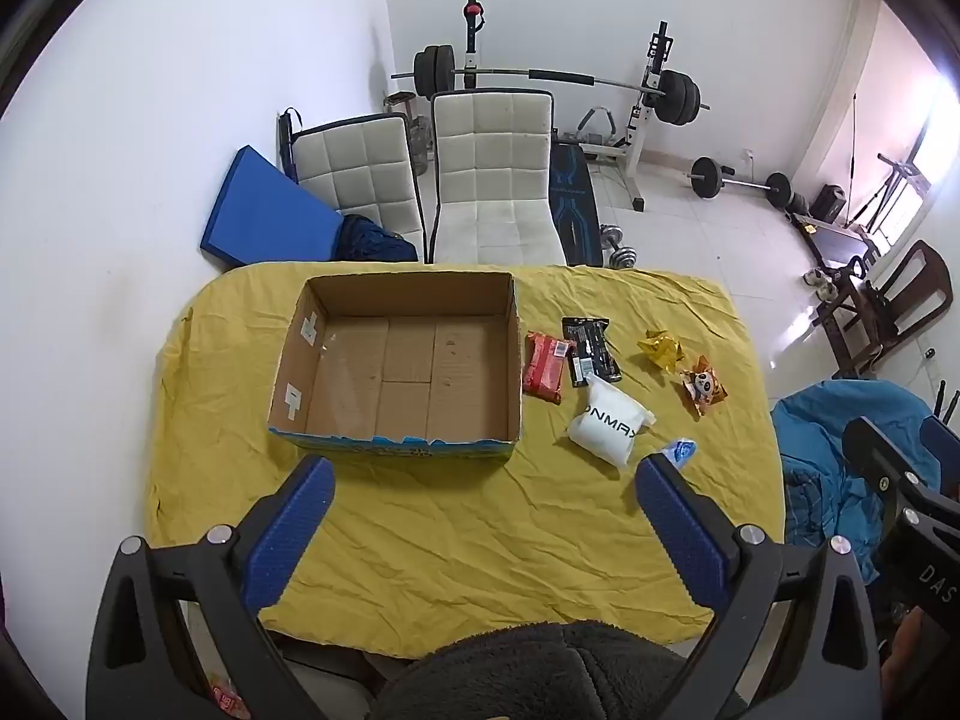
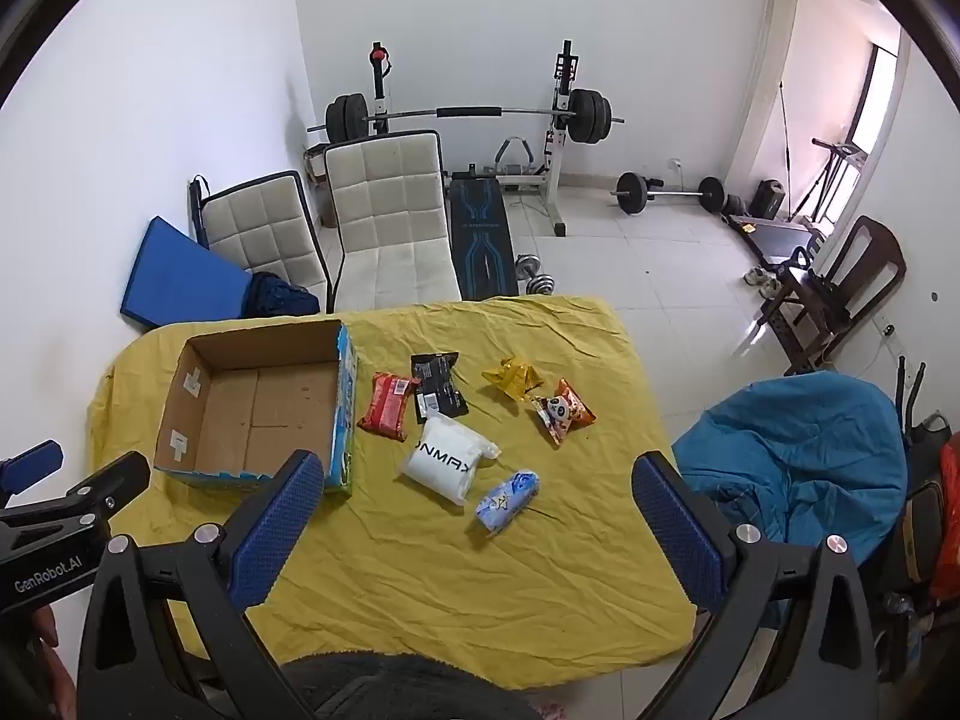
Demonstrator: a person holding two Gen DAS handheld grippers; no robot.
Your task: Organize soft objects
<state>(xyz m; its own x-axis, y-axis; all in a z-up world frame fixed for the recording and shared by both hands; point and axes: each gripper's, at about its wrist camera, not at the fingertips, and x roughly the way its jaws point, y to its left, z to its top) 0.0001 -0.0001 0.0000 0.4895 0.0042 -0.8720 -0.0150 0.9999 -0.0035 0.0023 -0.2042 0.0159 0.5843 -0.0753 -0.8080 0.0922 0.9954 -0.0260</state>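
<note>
An empty cardboard box (image 1: 408, 360) (image 2: 252, 408) stands on the yellow tablecloth (image 1: 456, 540) (image 2: 480, 588). To its right lie a red packet (image 1: 545, 367) (image 2: 387, 407), a black packet (image 1: 589, 351) (image 2: 439, 393), a white pouch (image 1: 609, 429) (image 2: 445, 459), a yellow wrapper (image 1: 660, 349) (image 2: 511, 377), an orange panda packet (image 1: 703, 387) (image 2: 563, 409) and a small blue-and-white pack (image 1: 679, 452) (image 2: 509, 499). My left gripper (image 1: 486, 468) hovers open above the near cloth, in front of the box. My right gripper (image 2: 480, 468) hovers open over the blue-and-white pack and the white pouch. Neither holds anything.
Two white padded chairs (image 1: 492, 180) (image 2: 390, 216) stand behind the table, with a blue mat (image 1: 270, 216) leaning at the wall. A weight bench and barbells (image 2: 480, 120) fill the back of the room. A blue beanbag (image 2: 804, 456) sits right of the table.
</note>
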